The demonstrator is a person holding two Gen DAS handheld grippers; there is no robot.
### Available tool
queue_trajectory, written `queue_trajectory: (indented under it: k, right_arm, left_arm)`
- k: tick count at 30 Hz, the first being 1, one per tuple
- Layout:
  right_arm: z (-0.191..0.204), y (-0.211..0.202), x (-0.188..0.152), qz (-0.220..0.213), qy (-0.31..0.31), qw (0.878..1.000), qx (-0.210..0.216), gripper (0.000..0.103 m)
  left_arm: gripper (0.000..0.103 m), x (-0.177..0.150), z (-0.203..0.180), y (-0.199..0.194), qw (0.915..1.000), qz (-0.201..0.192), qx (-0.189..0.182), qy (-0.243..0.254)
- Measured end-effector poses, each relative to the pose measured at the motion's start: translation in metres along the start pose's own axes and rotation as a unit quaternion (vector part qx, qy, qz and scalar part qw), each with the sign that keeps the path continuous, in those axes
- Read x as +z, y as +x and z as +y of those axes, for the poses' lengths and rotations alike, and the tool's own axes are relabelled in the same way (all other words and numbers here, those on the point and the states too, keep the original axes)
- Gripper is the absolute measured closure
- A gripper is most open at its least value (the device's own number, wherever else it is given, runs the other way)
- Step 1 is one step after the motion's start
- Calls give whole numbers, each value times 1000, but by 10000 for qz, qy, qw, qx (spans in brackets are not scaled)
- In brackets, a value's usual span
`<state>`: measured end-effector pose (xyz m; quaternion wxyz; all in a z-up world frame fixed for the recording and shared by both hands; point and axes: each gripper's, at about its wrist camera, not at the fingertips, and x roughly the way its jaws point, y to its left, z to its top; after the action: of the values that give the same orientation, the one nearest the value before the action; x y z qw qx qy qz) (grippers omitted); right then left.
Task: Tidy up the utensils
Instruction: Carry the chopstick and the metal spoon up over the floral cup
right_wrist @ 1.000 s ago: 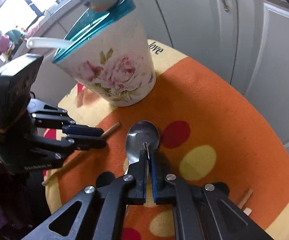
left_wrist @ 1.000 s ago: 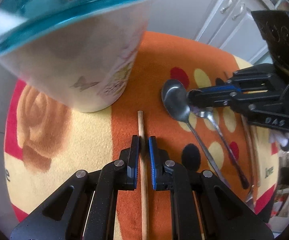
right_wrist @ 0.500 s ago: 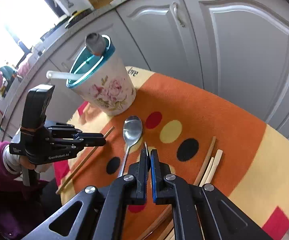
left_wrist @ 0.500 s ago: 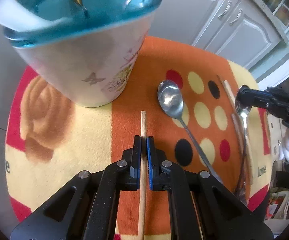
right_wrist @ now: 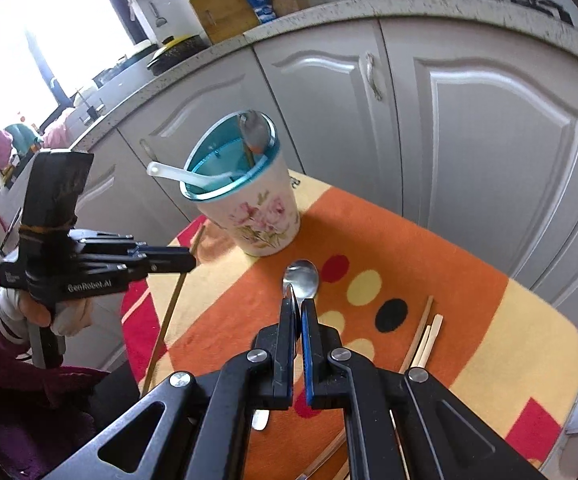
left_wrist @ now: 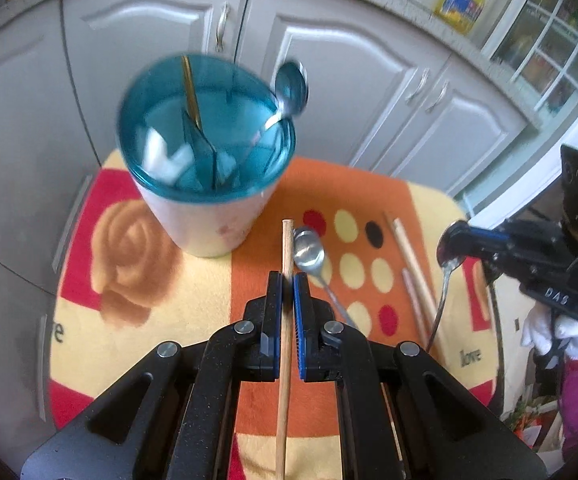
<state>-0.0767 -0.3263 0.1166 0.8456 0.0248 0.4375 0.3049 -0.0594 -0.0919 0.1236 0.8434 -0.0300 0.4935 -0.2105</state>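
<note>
My left gripper (left_wrist: 285, 276) is shut on a wooden chopstick (left_wrist: 283, 360), held above the mat and pointing toward the floral cup (left_wrist: 205, 216). The cup has a teal inside and holds a metal spoon (left_wrist: 291, 88), a white spoon (right_wrist: 169, 172) and a gold-handled utensil. My right gripper (right_wrist: 297, 304) is shut on a metal spoon (left_wrist: 445, 280), bowl between the pads, handle hanging down. In the right wrist view the left gripper (right_wrist: 193, 260) hovers left of the cup (right_wrist: 257, 216). Another spoon (left_wrist: 309, 250) lies on the mat.
The orange, yellow and red mat (left_wrist: 369, 184) covers a small round table. Several chopsticks (left_wrist: 409, 264) lie at its right side. White cabinet doors (right_wrist: 469, 140) stand close behind. A person's gloved hand (left_wrist: 545, 328) and magenta sleeve are at the table's edge.
Both grippers have risen from the mat, the left carrying the chopstick and the right carrying its spoon. The cup, close at first, now sits farther off and shows its inside.
</note>
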Motion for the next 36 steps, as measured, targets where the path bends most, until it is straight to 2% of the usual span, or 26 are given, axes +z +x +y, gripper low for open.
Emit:
queue_trajectory:
  k: [15, 21, 26, 31, 36]
  right_arm:
    - [56, -33, 41, -532, -519, 9972, -101, 100]
    - [71, -46, 81, -883, -679, 9935, -232, 100]
    - [85, -52, 125, -1239, -820, 9876, -508, 100]
    - [90, -41, 172, -1501, -887, 9807, -880, 100]
    - [89, -20, 210, -1556, -993, 9766, -1108, 100]
  left_arm:
    - [99, 25, 5, -87, 9965, -806, -218, -35]
    - [99, 60, 14, -127, 9911, -1290, -284, -158]
    - [99, 104, 15, -155, 9805, -1961, -20, -103]
    - [99, 143, 22, -154, 9722, -2311, 356, -144]
    - [99, 173, 30, -142, 9635, -2582, 703, -73]
